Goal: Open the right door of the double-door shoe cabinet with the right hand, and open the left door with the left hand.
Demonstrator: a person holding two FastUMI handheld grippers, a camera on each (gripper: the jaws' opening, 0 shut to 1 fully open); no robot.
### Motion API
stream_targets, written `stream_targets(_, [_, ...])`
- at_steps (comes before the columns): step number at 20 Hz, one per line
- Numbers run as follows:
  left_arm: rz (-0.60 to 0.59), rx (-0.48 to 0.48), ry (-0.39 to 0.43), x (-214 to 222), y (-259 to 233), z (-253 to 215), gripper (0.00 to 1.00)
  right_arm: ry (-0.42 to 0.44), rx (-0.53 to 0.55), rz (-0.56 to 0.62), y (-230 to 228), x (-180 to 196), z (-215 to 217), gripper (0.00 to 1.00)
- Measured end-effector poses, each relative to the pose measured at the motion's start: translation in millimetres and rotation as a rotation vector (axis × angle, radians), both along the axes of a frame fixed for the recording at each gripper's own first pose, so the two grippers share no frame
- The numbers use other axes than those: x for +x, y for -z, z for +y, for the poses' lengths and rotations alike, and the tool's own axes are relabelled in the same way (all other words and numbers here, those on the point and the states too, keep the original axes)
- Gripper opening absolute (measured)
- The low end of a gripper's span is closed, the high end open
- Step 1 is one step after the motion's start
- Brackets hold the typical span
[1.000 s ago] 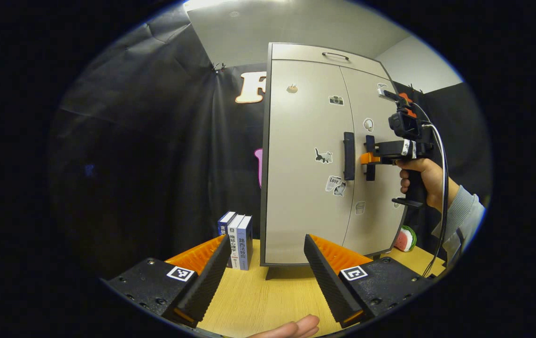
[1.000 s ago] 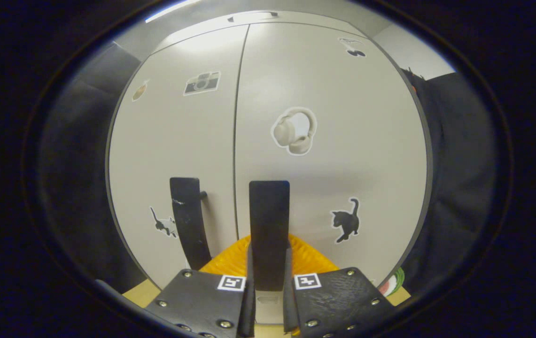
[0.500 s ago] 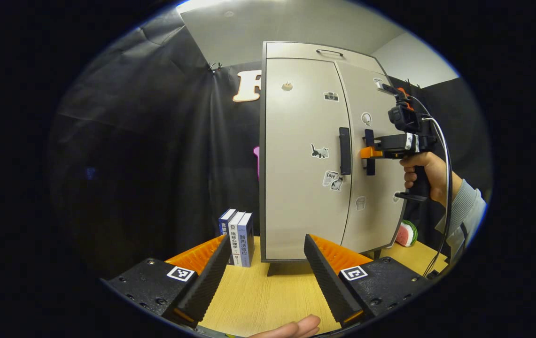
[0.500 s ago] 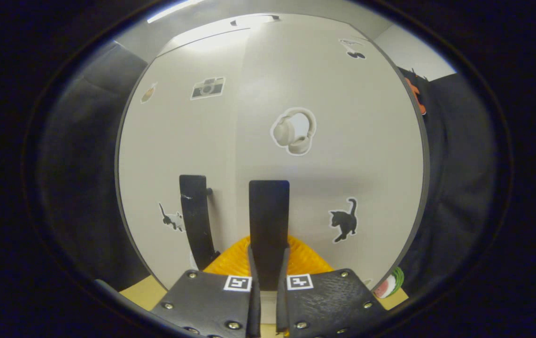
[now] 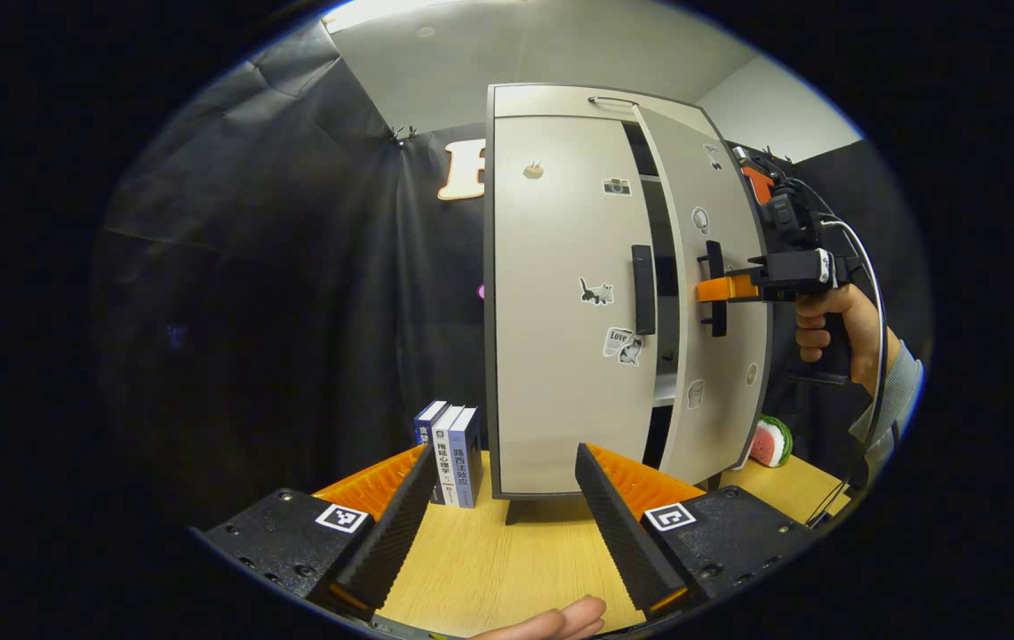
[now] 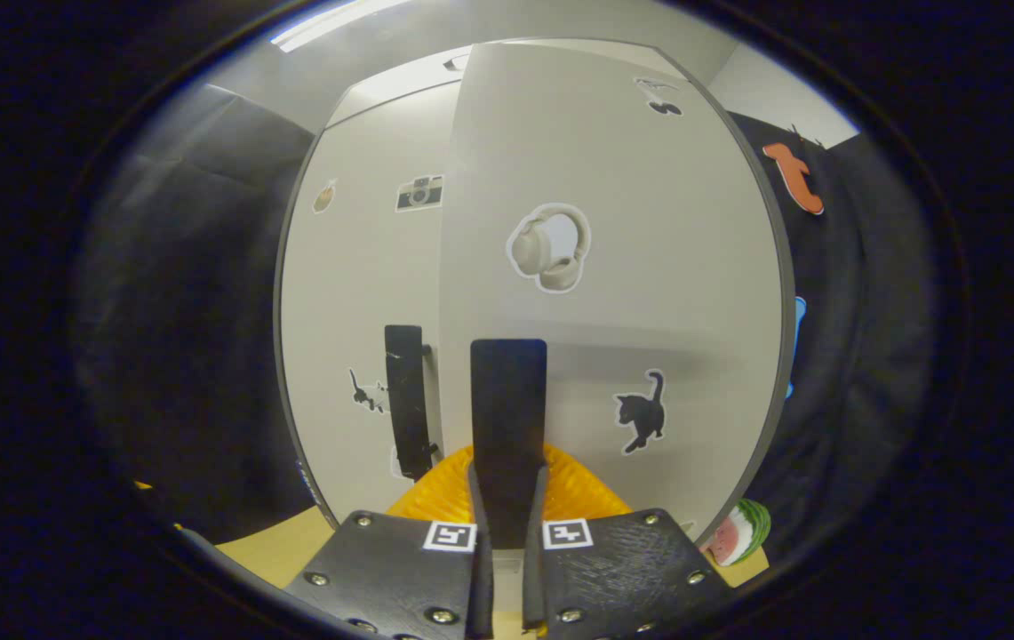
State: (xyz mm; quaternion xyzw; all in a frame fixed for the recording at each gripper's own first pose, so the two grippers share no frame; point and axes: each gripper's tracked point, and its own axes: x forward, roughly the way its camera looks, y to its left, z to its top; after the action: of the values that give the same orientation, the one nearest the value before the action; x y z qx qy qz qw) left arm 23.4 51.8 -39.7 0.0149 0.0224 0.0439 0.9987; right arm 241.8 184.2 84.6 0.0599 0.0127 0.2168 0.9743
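Grey right door (image 5: pixel 720 293) ajar, left door (image 5: pixel 560 302) closed

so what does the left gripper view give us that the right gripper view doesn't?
Left gripper view: the gap behind the right door with shelves inside, the books, the hand holding the right gripper, and the open left gripper back from the cabinet.

Right gripper view: a close look at the right gripper shut on the right door's handle, plus the black cat sticker.

Both: the closed left door, its handle, the camera sticker, the watermelon toy.
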Motion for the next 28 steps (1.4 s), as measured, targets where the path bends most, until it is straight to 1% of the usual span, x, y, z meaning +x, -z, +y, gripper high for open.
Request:
stream_targets(4, [-0.015,0.014,0.021,-4,-5,-15,0.98,-0.055,0.014,0.003,0,-8,-5,0.13])
stream_targets(6, [-0.020,0.005,0.029,-4,-7,-23,0.97,-0.075,0.019,0.009,0,-12,-9,0.13])
stream_targets(9, [-0.012,-0.014,0.047,-1,-6,-38,0.97,-0.093,0.017,0.001,-1,-16,-16,0.13])
stream_targets(14, [-0.005,-0.004,0.060,6,-5,-56,0.98,-0.121,0.045,-0.008,-1,-24,-26,0.13])
stream_targets(19, [-0.002,-0.007,0.075,8,-6,-71,0.97,-0.131,0.043,-0.025,-1,-29,-39,0.13])
stream_targets(22, [-0.007,-0.001,0.082,8,-7,-78,0.97,-0.138,0.064,-0.024,0,-31,-47,0.12])
stream_targets(28, [0.003,0.009,0.105,11,-5,-93,0.97,-0.102,0.065,-0.043,1,-33,-66,0.12])
